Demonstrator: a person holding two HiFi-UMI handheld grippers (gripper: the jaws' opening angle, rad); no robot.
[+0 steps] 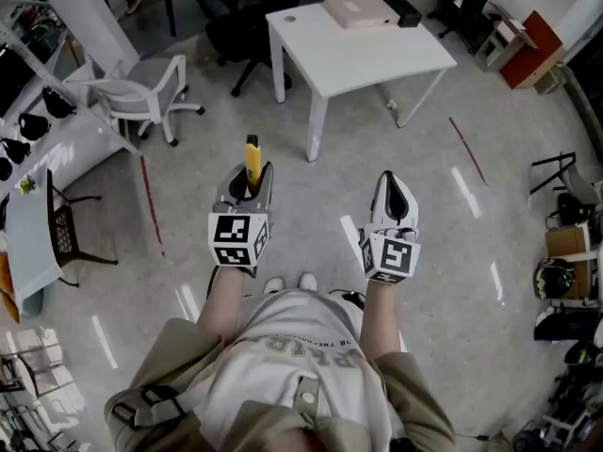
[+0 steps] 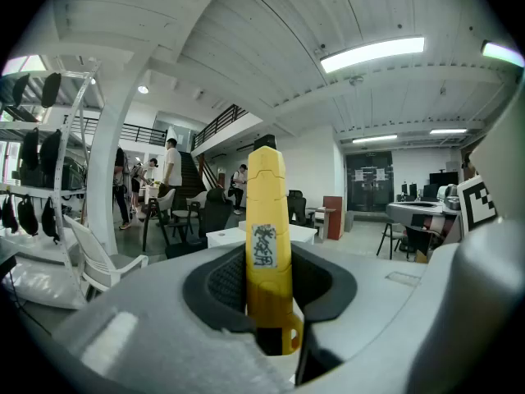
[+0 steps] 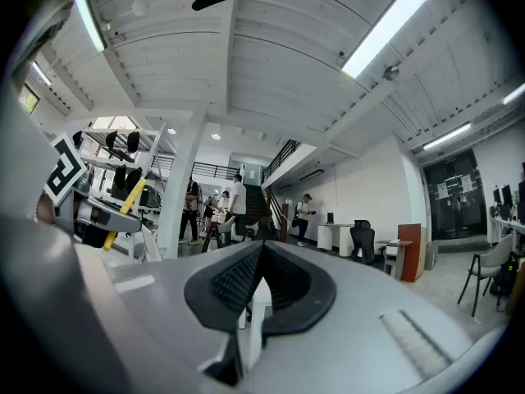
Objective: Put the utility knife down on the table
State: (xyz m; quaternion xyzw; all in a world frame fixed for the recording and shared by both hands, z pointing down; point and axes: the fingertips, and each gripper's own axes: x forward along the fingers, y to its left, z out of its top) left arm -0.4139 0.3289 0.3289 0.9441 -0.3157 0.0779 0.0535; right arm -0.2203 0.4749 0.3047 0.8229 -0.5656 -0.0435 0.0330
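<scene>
My left gripper (image 1: pixel 247 183) is shut on a yellow utility knife (image 1: pixel 252 161), which sticks out forward past the jaws. In the left gripper view the knife (image 2: pixel 267 245) stands upright between the black pads, with a worn label on its body. My right gripper (image 1: pixel 395 196) is shut with nothing in it; its black pads (image 3: pixel 238 284) meet in the right gripper view. Both grippers hang over bare floor, short of the white table (image 1: pixel 349 55) ahead. The left gripper with the knife (image 3: pixel 123 208) also shows at the left of the right gripper view.
A flat box (image 1: pixel 358 9) and a dark item (image 1: pixel 403 11) lie on the white table's far part. A white chair (image 1: pixel 141 92) stands to the left, a black office chair (image 1: pixel 240 31) behind the table. Shelves and gear line both sides. People stand far off (image 2: pixel 171 171).
</scene>
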